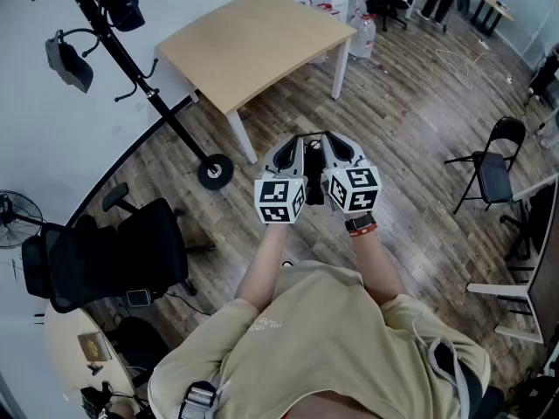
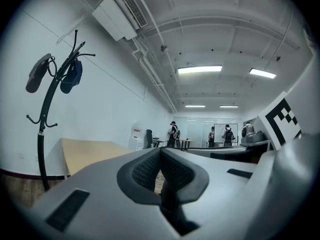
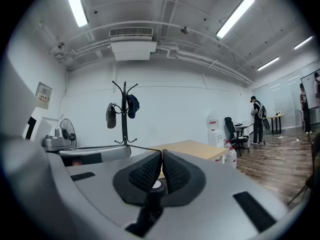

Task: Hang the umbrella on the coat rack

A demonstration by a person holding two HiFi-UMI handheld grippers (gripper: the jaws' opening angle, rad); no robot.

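The black coat rack (image 1: 131, 68) stands at the upper left of the head view, leaning against the white wall. A grey folded thing that looks like a compact umbrella (image 1: 70, 64) hangs from one hook, and a dark blue item (image 1: 120, 0) from another. The left gripper view shows the same rack (image 2: 44, 119) and grey umbrella (image 2: 38, 74); so does the right gripper view, with rack (image 3: 123, 116) and umbrella (image 3: 110, 115). My left gripper (image 1: 295, 143) and right gripper (image 1: 336, 142) are side by side in front of my chest, well away from the rack. Both are shut with nothing between their pads.
A light wooden table (image 1: 253, 37) on white legs stands right of the rack's round base (image 1: 215, 171). Near my left are a black office chair (image 1: 113, 256) and a fan (image 1: 13, 218). A folding chair (image 1: 493, 164) is at the right. People stand far across the room (image 2: 174, 133).
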